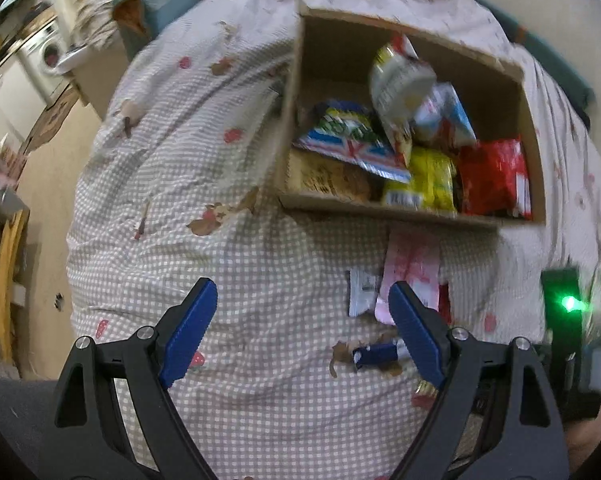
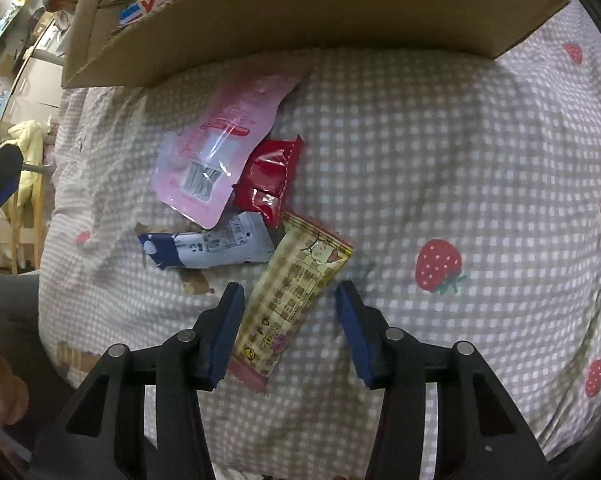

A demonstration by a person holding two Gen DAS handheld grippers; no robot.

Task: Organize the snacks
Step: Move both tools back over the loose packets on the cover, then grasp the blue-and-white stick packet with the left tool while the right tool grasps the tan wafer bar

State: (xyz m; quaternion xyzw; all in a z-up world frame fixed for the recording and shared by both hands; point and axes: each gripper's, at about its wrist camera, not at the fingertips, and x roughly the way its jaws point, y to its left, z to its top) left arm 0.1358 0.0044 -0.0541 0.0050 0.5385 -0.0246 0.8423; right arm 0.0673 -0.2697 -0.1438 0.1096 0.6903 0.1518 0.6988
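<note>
Between half-open right gripper (image 2: pixel 290 292), yellow snack bar (image 2: pixel 290 294).

Tan snack bar (image 2: pixel 296 292), pink, red, blue-white packets (image 2: pixel 212 246) loose on bedding beside full cardboard box (image 1: pixel 412 212).

Snacks in a box and loose on a bed

A cardboard box (image 1: pixel 412 208) sits on the bed cover (image 1: pixel 240 240), packed with snack bags (image 1: pixel 428 180). Before its near wall lie four loose packets: a flat pouch (image 2: pixel 220 148) partly under the box edge, a small wrapper (image 2: pixel 272 176) at its right, a bar (image 2: pixel 216 246) below the pouch, a long packet (image 2: pixel 292 296) nearest, between the right gripper (image 2: pixel 290 294) jaws
</note>
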